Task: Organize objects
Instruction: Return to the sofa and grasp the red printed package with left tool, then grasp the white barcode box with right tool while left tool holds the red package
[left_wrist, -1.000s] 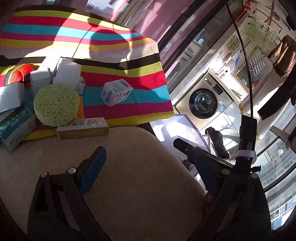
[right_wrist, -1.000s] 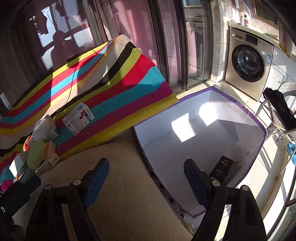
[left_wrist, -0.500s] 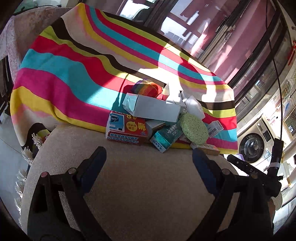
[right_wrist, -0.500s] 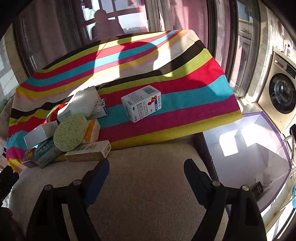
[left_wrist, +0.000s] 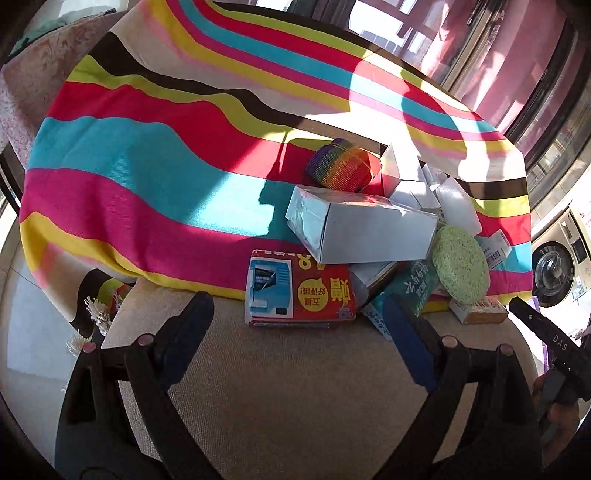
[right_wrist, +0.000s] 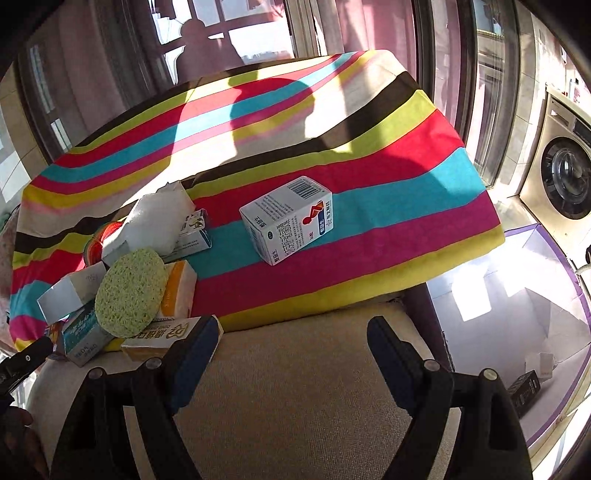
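Left hand-held gripper (left_wrist: 299, 314), jaws empty and just narrowing, is lining up on the red packet (left_wrist: 299, 291) at lower centre; right hand-held gripper (right_wrist: 291, 339) is hovering wide, empty.

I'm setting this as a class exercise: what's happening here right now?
A person holds tongs in each hand over a beige cushion, tidying a heap of small things on a striped cloth. Both the left tongs and the right tongs are open and empty; the left jaws have just been closing a little. The left faces the red packet, the right a lone white box.
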